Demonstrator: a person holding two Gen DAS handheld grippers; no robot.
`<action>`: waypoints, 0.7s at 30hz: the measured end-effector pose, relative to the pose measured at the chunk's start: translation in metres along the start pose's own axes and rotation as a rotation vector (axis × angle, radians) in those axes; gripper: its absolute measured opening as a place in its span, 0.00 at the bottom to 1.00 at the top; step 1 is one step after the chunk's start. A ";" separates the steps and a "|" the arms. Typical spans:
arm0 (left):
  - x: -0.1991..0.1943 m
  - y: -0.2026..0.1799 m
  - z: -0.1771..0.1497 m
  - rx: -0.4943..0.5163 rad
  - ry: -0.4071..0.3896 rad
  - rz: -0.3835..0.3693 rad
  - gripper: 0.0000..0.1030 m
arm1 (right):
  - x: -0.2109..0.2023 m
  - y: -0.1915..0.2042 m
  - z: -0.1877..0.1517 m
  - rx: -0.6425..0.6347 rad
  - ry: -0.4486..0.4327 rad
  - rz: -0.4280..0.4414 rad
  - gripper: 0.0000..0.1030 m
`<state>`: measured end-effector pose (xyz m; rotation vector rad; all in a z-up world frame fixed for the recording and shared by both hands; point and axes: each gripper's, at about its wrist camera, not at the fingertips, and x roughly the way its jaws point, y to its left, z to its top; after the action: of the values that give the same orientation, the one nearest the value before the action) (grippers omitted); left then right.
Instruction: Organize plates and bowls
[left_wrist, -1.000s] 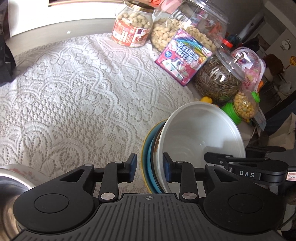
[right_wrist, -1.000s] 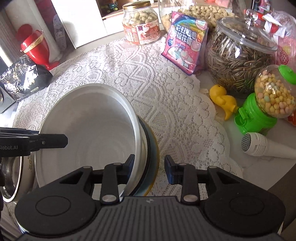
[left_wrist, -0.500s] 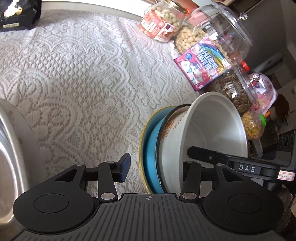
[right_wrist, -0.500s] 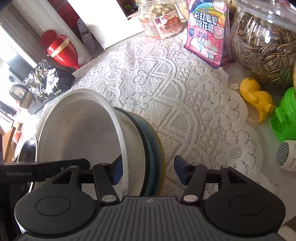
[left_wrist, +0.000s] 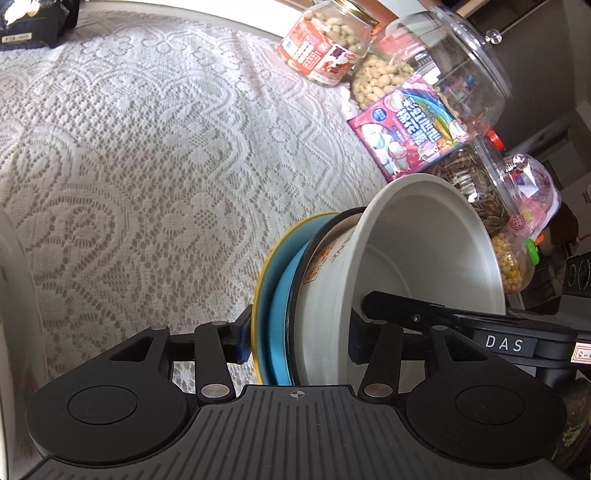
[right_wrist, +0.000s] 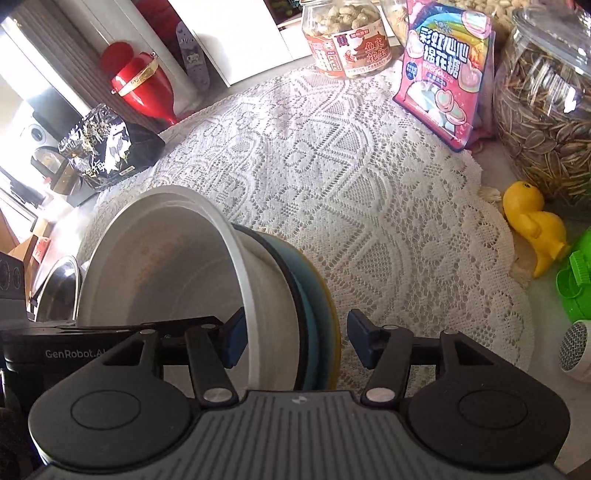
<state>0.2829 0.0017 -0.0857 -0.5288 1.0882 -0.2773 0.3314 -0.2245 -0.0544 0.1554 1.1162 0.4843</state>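
Observation:
A white bowl (left_wrist: 424, 251) sits nested in a stack with a dark-rimmed dish, a blue plate (left_wrist: 280, 317) and a yellow plate (left_wrist: 258, 295). My left gripper (left_wrist: 295, 338) has its jaws on either side of the stack's rim, left pad against the yellow plate, right pad inside the bowl. In the right wrist view my right gripper (right_wrist: 295, 341) straddles the same white bowl (right_wrist: 166, 273) and plates (right_wrist: 317, 295), with a gap between its right pad and the yellow plate. The stack looks tilted above the lace cloth.
A lace tablecloth (left_wrist: 147, 147) covers the table. Snack jars (left_wrist: 328, 51), a pink marshmallow bag (right_wrist: 443, 81), a sunflower-seed jar (right_wrist: 546, 110), a yellow duck (right_wrist: 532, 225) and a green candy dispenser (right_wrist: 576, 280) stand along the right. A steel bowl (right_wrist: 59, 291) is at the left.
Both grippers opened wider and slid over the stack's rim. The left gripper now spans the plates and bowl wall. The stack tilted more on edge.

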 end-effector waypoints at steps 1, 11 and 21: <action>0.001 0.002 0.000 -0.011 0.002 -0.007 0.52 | -0.001 0.002 0.001 -0.013 0.004 -0.012 0.55; -0.002 -0.010 0.000 0.035 0.037 0.044 0.49 | -0.002 0.004 -0.005 -0.060 0.000 0.005 0.54; -0.024 -0.023 0.007 0.099 0.009 0.143 0.44 | 0.005 -0.020 -0.007 0.049 -0.056 0.106 0.54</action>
<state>0.2800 -0.0050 -0.0525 -0.3593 1.1095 -0.2073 0.3333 -0.2412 -0.0689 0.2708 1.0690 0.5436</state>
